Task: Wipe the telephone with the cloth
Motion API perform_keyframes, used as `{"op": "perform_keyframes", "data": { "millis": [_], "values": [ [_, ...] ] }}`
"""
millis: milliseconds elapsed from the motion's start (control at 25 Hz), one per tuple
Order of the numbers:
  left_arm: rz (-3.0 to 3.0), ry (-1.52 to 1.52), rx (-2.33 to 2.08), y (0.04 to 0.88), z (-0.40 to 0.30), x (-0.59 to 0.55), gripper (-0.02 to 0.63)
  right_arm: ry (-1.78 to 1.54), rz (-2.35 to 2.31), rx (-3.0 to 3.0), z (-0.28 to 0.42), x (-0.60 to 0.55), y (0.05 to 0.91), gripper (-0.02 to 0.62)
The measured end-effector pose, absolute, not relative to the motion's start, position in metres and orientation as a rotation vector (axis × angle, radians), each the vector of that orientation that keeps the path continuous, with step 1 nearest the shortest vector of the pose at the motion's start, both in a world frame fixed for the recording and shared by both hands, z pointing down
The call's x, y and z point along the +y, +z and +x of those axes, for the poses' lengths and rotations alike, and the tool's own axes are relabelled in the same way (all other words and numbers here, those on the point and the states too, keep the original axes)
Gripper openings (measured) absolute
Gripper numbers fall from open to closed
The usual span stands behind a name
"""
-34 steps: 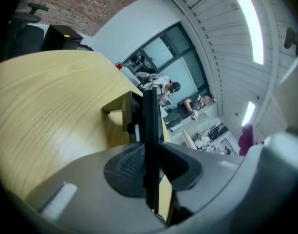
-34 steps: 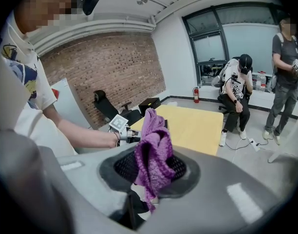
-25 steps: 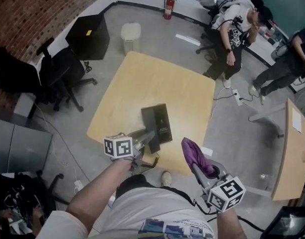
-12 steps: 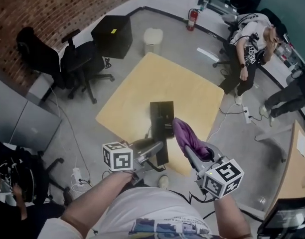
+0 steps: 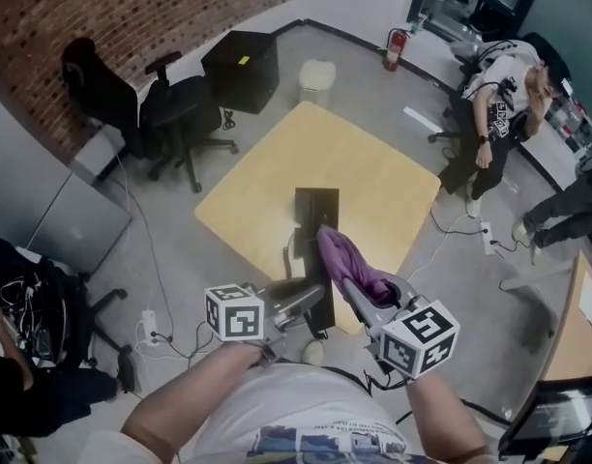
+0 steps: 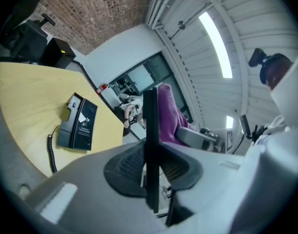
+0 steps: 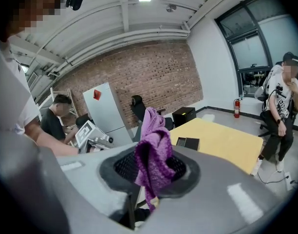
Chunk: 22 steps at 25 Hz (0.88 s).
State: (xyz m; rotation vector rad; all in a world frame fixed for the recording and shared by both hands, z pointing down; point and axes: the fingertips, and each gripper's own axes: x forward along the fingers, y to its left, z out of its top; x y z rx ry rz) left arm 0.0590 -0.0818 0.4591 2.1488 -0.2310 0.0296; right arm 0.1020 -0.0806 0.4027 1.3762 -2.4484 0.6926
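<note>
Head view: from above the person, looking steeply down on a yellow worktop (image 5: 364, 172) some way off, with the left gripper (image 5: 320, 298) and right gripper (image 5: 349, 283) close below. Left gripper view: close behind its jaws, looking past a black handset (image 6: 150, 145) across the worktop toward windows (image 6: 144, 74). Right gripper view: past a purple cloth (image 7: 154, 155) toward a brick wall (image 7: 149, 77). All three share the worktop and telephone (image 5: 315, 216).

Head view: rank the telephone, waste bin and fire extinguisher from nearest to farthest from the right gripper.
1. Telephone, on the table just ahead of the right gripper.
2. Waste bin, on the floor past the table's far corner.
3. Fire extinguisher, at the room's far edge.
</note>
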Motion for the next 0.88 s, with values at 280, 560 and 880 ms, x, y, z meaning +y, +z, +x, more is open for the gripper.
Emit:
{"op": "perform_keyframes", "data": {
  "millis": [280, 560, 880],
  "values": [
    [2.146, -0.031, -0.268, 0.452, 0.063, -0.079, 0.086, 0.734, 1.312, -2.434, 0.107, -0.043, 0.424, 0.084],
    [2.152, -0.065, -0.289, 0.442, 0.063, -0.078, 0.085, 0.782, 1.269, -2.403, 0.110, 0.005, 0.440, 0.084],
    [2.160, -0.077, -0.296, 0.436, 0.085, -0.078, 0.086, 0.784, 1.287, -2.383, 0.141, 0.027, 0.435, 0.084]
  ]
}}
